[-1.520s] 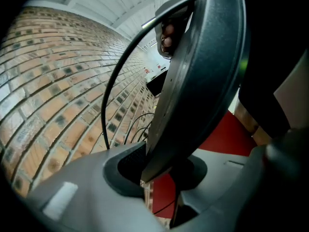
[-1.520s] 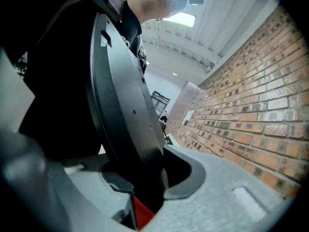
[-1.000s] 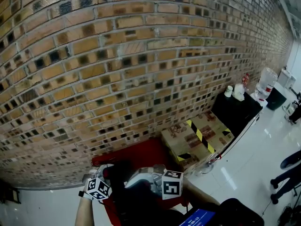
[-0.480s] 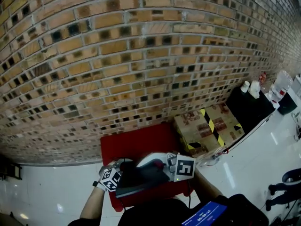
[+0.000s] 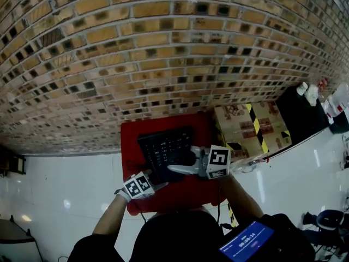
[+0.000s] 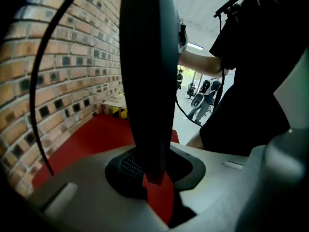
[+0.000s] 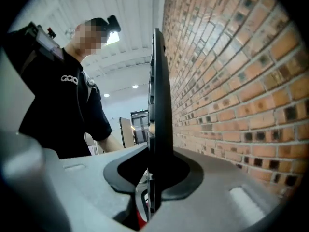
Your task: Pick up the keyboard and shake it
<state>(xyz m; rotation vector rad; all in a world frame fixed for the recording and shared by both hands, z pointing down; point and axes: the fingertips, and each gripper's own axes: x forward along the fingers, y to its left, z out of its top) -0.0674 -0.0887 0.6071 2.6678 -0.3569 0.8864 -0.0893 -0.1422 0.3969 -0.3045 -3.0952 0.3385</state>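
The black keyboard (image 5: 166, 149) hangs above the red table (image 5: 188, 192), its keys facing up toward the head view. My left gripper (image 5: 148, 185) clamps its near left edge. My right gripper (image 5: 188, 168) holds its right end, the jaws still closing with the keyboard between them. Seen from the left gripper view, the keyboard (image 6: 147, 81) stands edge-on, wedged between the dark pads of the left gripper (image 6: 150, 178). The right gripper view has the keyboard (image 7: 159, 105) as a thin upright slab, gripped in the right gripper (image 7: 153, 190).
A brick wall (image 5: 163, 53) stands right behind the table. A cardboard box (image 5: 251, 127) with yellow-black tape sits to the right, then a black cabinet (image 5: 302, 111) with bottles. The keyboard's cable (image 6: 41, 91) arcs at the left. White floor (image 5: 60, 184) lies left.
The keyboard has swung from a tilted pose close to the body, underside showing, out over the table with its keys showing. Both grippers moved with it.
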